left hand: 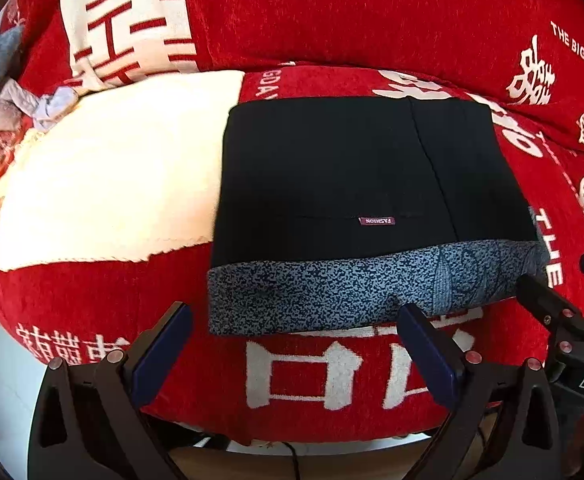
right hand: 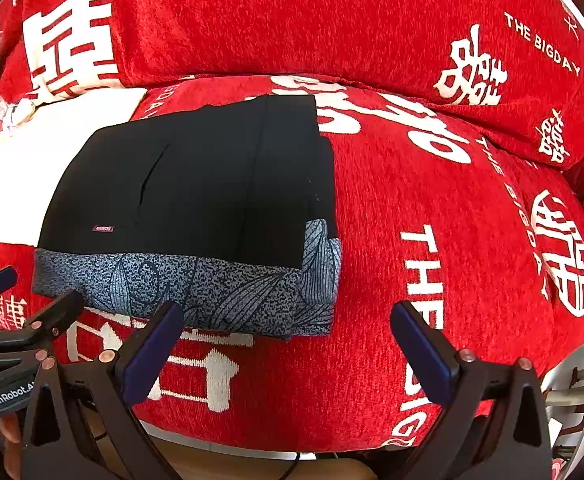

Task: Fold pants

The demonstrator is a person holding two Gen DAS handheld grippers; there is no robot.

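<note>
The black pants lie folded into a compact rectangle on the red sofa seat, with a blue-grey patterned waistband along the near edge and a small "FASHION" label. They also show in the right wrist view, left of centre. My left gripper is open and empty, just short of the waistband. My right gripper is open and empty, near the pants' near right corner. Its fingers show at the right edge of the left wrist view.
A cream cloth covers the seat left of the pants. Red back cushions with white lettering stand behind. Crumpled grey and white clothes lie at the far left. The seat's front edge is just below the grippers.
</note>
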